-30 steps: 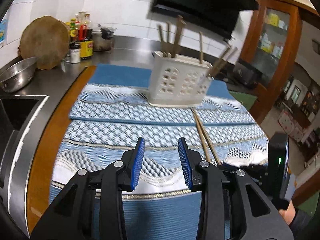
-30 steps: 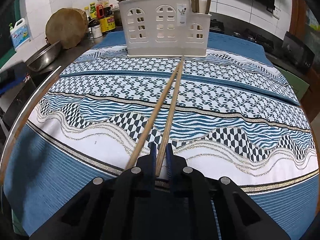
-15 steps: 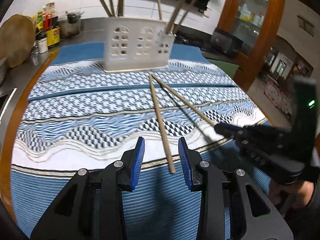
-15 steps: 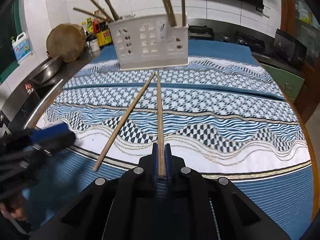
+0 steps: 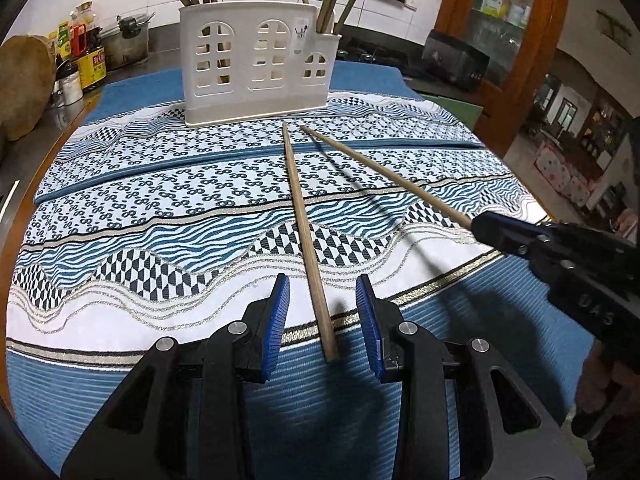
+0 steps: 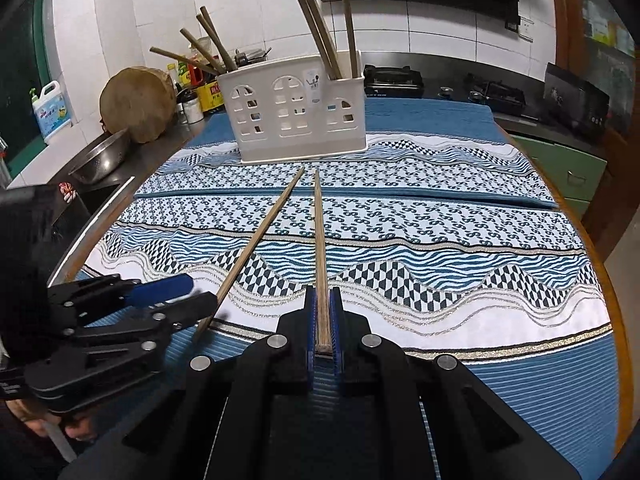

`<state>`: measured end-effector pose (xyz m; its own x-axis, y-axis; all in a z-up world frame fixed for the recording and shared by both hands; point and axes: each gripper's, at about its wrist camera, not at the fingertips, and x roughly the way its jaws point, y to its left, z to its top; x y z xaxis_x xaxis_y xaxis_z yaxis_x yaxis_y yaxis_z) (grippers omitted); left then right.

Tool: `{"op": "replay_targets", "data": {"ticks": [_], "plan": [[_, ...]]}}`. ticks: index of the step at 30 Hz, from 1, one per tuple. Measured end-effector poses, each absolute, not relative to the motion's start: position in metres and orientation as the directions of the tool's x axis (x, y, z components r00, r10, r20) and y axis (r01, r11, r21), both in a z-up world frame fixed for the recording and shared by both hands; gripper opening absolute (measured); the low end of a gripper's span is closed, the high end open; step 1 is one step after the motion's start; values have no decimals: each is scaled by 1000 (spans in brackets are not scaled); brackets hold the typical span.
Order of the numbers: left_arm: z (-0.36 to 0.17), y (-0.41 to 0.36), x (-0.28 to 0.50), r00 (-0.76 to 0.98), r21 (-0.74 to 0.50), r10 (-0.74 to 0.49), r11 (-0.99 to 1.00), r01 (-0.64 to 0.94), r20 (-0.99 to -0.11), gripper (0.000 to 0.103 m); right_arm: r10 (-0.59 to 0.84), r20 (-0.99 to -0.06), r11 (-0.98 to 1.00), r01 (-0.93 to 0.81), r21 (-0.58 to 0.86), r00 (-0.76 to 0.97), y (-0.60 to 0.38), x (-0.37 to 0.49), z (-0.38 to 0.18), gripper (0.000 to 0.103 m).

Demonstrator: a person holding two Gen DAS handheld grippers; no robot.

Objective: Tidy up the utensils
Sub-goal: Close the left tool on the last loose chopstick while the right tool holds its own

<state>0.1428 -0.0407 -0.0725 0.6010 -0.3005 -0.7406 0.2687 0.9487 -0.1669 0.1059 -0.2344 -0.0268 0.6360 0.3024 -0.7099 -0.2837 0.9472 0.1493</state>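
Since the loose chopstick (image 5: 306,236) lies flat on the worktop cloth (image 5: 160,240), butt between your spread left tool (image 5: 324,320) and tip toward the holder (image 5: 258,64), close there; your right tool (image 6: 323,318) already pinches the second chopstick (image 6: 319,240).

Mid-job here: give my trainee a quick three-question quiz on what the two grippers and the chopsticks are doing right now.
1. True or false: the right gripper is shut on a chopstick.
2. Where does the second chopstick lie?
A. between the open fingers of the left gripper
B. inside the white holder
C. off the cloth
3. Fill in: the chopstick tips point toward the white ____.

Key: 1 true; 2 A; 3 holder.
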Motion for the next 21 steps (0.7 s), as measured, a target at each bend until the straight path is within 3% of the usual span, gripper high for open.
{"op": "replay_targets", "data": {"ticks": [3,5,9,14,21], "plan": [[-76,-45,147,591,-163,-291,951,261,-752,34,309,-702,946,-287,154,642,-237,105,-23,7],[-80,-47,149,582,-166,-292,951,262,-759,23,312,-696,945,-290,154,647,-238,104,-20,7],[-84,-52,151,577,-152,-275,956,252,-769,20,316,-685,944,-292,156,656,-240,103,-15,7],[-85,-54,153,583,-130,-244,964,231,-775,8,319,-676,943,-291,160,664,-243,100,-11,7],[-82,-55,152,592,-119,-236,966,231,-770,7,320,-661,944,-292,156,679,-246,96,-3,7]]}}
